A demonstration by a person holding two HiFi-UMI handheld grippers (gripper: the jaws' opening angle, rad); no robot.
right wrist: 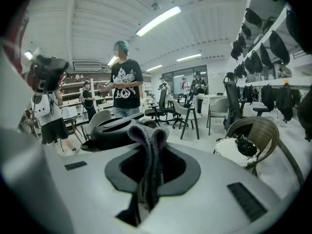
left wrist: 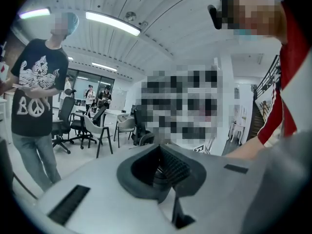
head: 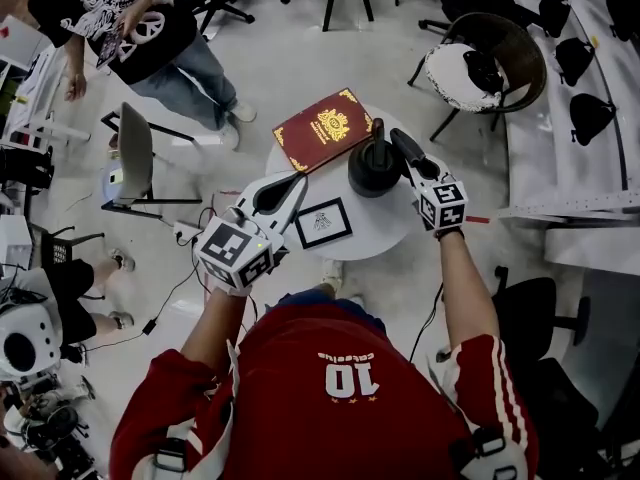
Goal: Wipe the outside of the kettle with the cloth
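Pale office floor (head: pixel 290 58); round white tabletop (head: pixel 385 230) carries book (head: pixel 322 128), kettle (head: pixel 372 171). Right hand-held gripper (head: pixel 400 143) clamps cloth (right wrist: pixel 147 150) beside kettle. Left hand-held gripper (head: pixel 292 186) jaws together, empty.

The right gripper (right wrist: pixel 147 177) pinches the cloth (right wrist: pixel 146 143) beside the kettle (right wrist: pixel 108 129).

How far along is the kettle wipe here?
Done: the cloth is picked up, pinched between the jaws of the right gripper. In hand: it is held right at the kettle on the table; contact can't be confirmed. The left gripper is shut, empty, off the kettle. Left: the wiping; coverage isn't visible.
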